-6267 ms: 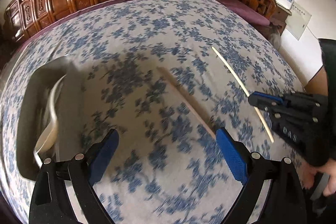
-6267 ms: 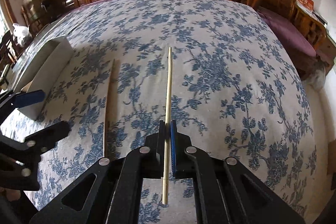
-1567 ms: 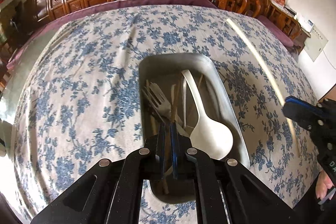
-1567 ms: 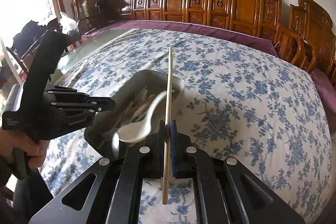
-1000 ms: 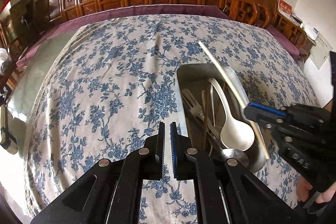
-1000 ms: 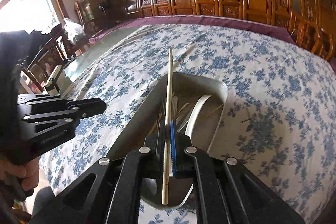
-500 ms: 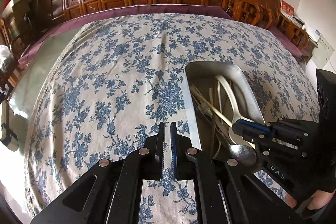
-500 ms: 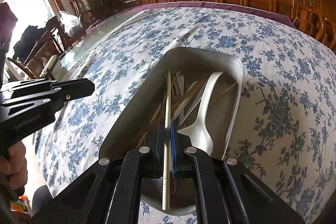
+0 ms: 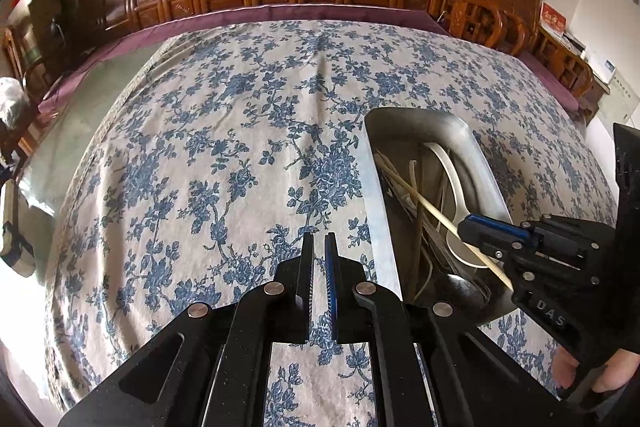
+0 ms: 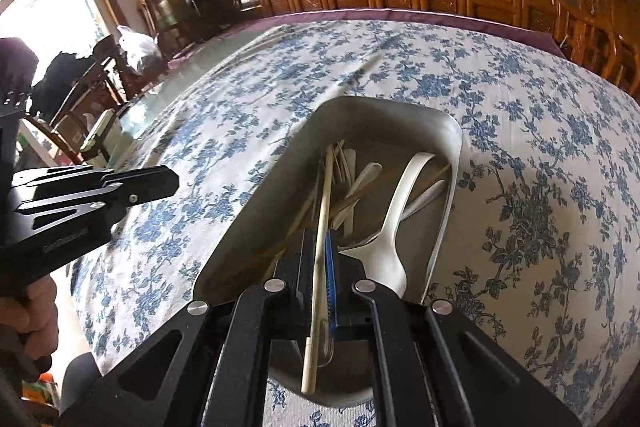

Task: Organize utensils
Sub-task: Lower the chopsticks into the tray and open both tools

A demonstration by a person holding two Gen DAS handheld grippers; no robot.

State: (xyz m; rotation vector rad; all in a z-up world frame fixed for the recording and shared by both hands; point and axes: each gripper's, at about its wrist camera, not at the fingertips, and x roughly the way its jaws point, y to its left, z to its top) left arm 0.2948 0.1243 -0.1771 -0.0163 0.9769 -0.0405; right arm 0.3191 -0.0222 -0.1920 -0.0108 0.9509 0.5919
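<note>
right gripper (image 10: pixel 319 259) clamped on a pale chopstick (image 10: pixel 320 239), stick running lengthwise w/ the metal tray (image 10: pixel 448 131), tip low over the spoon (image 10: pixel 384 223) & other utensils inside. looks ready to let go. left gripper (image 9: pixel 319 247) shut on nothing, beside tray over the tablecloth (image 9: pixel 200 167), so right is nearer.

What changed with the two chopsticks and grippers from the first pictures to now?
The right gripper carried its chopstick from the tablecloth to low inside the tray, still clamped. The left gripper, open over the other chopstick at first, closed, reached the tray, and now sits shut and empty beside it. Spoon stays in the tray.
</note>
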